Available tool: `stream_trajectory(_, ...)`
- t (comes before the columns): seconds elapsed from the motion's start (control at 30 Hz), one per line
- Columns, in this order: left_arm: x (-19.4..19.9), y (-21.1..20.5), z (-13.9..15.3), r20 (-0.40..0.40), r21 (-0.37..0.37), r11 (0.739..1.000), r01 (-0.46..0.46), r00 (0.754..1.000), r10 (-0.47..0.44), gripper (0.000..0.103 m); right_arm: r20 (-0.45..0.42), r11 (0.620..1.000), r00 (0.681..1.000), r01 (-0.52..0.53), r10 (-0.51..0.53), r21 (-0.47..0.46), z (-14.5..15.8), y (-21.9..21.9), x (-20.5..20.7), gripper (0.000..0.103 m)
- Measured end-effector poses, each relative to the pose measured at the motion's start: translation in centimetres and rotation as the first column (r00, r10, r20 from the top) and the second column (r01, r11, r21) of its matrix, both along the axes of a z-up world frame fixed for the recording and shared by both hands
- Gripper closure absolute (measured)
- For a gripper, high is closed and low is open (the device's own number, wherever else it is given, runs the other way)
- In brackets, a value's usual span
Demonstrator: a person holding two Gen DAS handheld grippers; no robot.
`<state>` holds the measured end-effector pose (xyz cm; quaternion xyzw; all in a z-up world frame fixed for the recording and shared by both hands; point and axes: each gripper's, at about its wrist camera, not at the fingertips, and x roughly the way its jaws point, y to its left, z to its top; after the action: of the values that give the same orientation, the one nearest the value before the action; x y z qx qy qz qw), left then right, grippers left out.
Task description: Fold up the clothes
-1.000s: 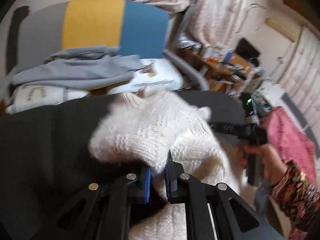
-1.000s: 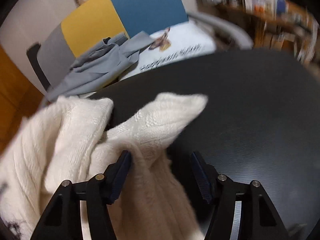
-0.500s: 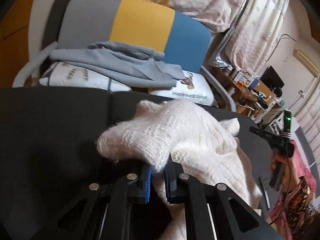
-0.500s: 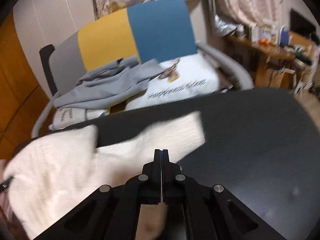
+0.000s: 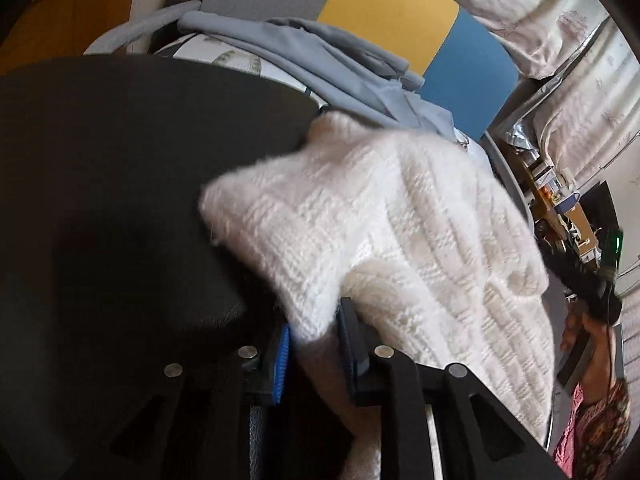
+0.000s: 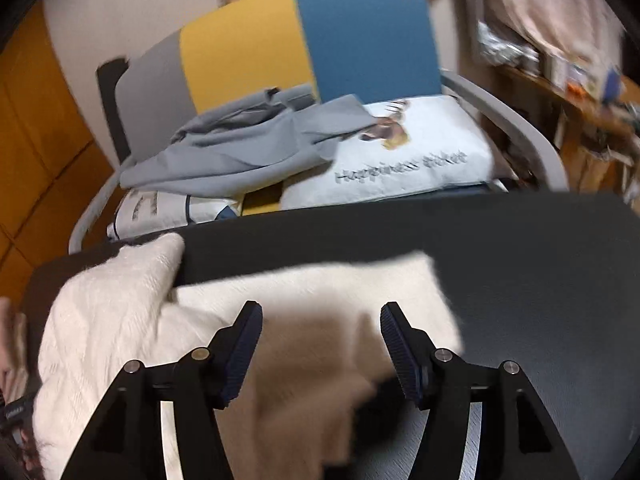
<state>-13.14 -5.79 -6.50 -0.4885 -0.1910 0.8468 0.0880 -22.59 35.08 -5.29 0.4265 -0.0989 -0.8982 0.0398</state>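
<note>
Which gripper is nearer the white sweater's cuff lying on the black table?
Right. The right gripper hangs open just above the cuff. The left gripper straddles another fold of the white sweater.

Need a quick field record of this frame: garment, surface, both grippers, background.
garment: white knit sweater, bunched
surface: black table
left gripper: jaws just opening, sweater fold between the pads
right gripper: jaws just opened wide, above the sweater, gripping nothing
background: chair with grey cloth and printed cushion
</note>
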Motion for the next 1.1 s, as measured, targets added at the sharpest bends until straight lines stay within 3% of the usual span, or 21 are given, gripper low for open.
stream_trajectory(0.17, -0.2, 0.1, -0.4, -0.005, 0.039, 0.999, -0.021, 1.000, 0.022, 0.079, 0.060, 0.980, 0.979, -0.194, 0.196, -0.037, -1.3, -6.0, -1.8, 0.042)
stream_trajectory(0.2, -0.3, 0.4, -0.4, -0.012, 0.034, 0.999, -0.023, 1.000, 0.024, 0.079, 0.118, 0.975, 0.968, -0.222, 0.221, 0.001, -2.5, -7.5, -2.0, 0.051)
stream_trajectory(0.23, -0.3, 0.8, -0.4, -0.019, 0.021, 1.000, -0.021, 1.000, 0.022, 0.078, 0.147, 0.970, 0.961, -0.242, 0.236, 0.025, -3.4, -8.5, -2.0, 0.073)
stream_trajectory(0.27, -0.3, 1.2, -0.3, -0.028, 0.001, 1.000, -0.017, 0.999, 0.017, 0.078, 0.139, 0.966, 0.959, -0.254, 0.246, 0.047, -3.4, -9.1, -1.5, 0.085)
stream_trajectory(0.3, -0.2, 1.5, 0.1, -0.045, -0.017, 1.000, -0.016, 0.999, 0.016, 0.078, 0.120, 0.961, 0.959, -0.267, 0.257, 0.075, -3.0, -9.6, -0.8, 0.089)
stream_trajectory(0.37, 0.1, 1.7, 1.5, -0.094, -0.051, 0.998, -0.023, 0.995, 0.018, 0.091, 0.070, 0.963, 0.971, -0.238, 0.231, 0.126, -1.4, -9.1, 0.6, 0.090)
stream_trajectory(0.5, 0.9, 2.2, 4.6, -0.201, -0.103, 0.994, -0.044, 0.979, 0.022, 0.093, -0.094, 0.974, 0.986, -0.118, 0.138, 0.193, 3.7, -6.2, 4.4, 0.090)
stream_trajectory(0.6, 1.7, 3.5, 8.7, -0.326, -0.082, 0.996, -0.026, 0.945, -0.002, 0.093, -0.206, 0.958, 0.975, -0.021, 0.083, 0.287, 7.9, -5.0, 6.9, 0.090)
stream_trajectory(0.67, 2.4, 4.7, 11.6, -0.402, -0.109, 0.994, -0.001, 0.915, -0.044, 0.093, -0.256, 0.949, 0.965, 0.028, 0.057, 0.315, 10.1, -4.3, 8.5, 0.090)
stream_trajectory(0.8, 4.0, 5.8, 16.9, -0.506, -0.172, 0.985, -0.013, 0.859, -0.077, 0.093, -0.296, 0.949, 0.955, 0.107, -0.015, 0.295, 12.4, -2.1, 10.8, 0.090)
stream_trajectory(0.87, 4.2, 5.9, 18.3, -0.522, -0.211, 0.977, -0.034, 0.849, -0.083, 0.093, -0.288, 0.951, 0.957, 0.130, -0.046, 0.281, 12.2, -1.3, 11.2, 0.090)
stream_trajectory(0.97, 2.7, 7.0, 17.1, -0.471, -0.332, 0.943, -0.015, 0.869, -0.152, 0.092, -0.230, 0.957, 0.969, 0.145, -0.087, 0.251, 10.1, -0.2, 10.7, 0.090)
stream_trajectory(1.1, -1.9, 8.8, 10.4, -0.275, -0.441, 0.894, 0.076, 0.937, -0.215, 0.091, -0.066, 0.963, 0.989, 0.142, -0.131, 0.229, 3.2, -0.1, 7.1, 0.090)
